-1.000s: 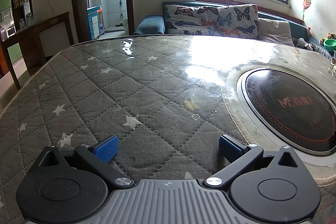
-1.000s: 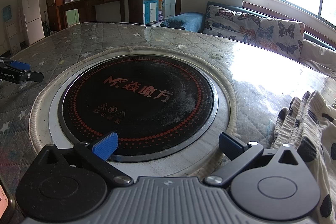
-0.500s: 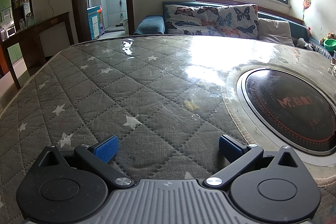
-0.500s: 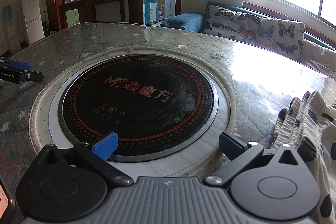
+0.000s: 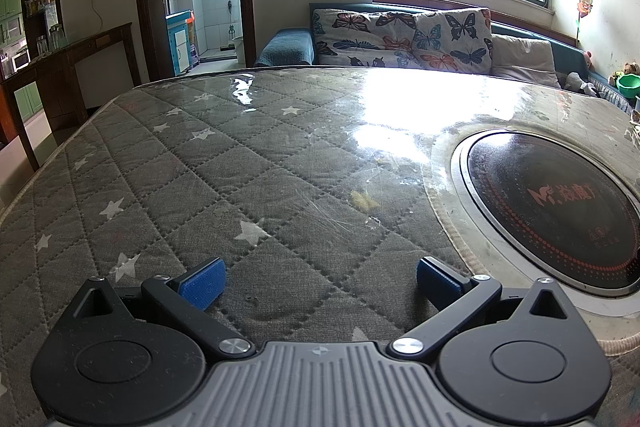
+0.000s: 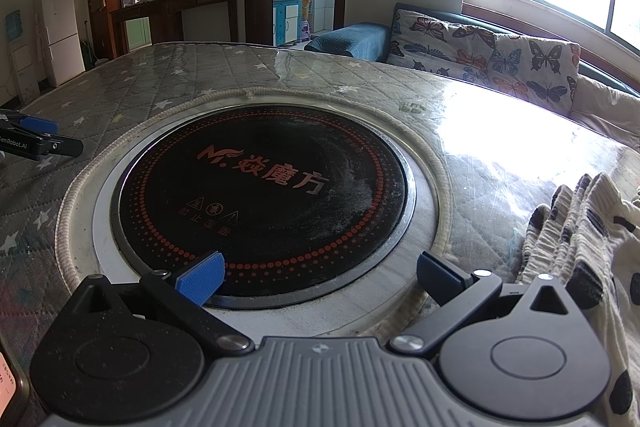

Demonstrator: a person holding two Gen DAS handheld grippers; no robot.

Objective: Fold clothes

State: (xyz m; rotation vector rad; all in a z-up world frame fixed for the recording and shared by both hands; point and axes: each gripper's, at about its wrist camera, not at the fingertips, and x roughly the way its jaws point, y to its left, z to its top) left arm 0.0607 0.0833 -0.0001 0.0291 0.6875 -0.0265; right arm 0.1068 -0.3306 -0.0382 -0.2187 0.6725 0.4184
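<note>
Running off frame edge: spotted garment (image 6: 580, 239), crumpled.

Quilted grey cloth under a glossy clear plastic sheet covers the bench (image 5: 248, 163); the round cooktop (image 6: 260, 199) gleams like smooth black glass, beside soft, ribbed, spotted cream garment (image 6: 580, 235)

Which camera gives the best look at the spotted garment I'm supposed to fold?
The right wrist view: the cream spotted garment lies bunched along its right edge, beside the round cooktop. The left wrist view shows none of it, only table and cooktop.
</note>
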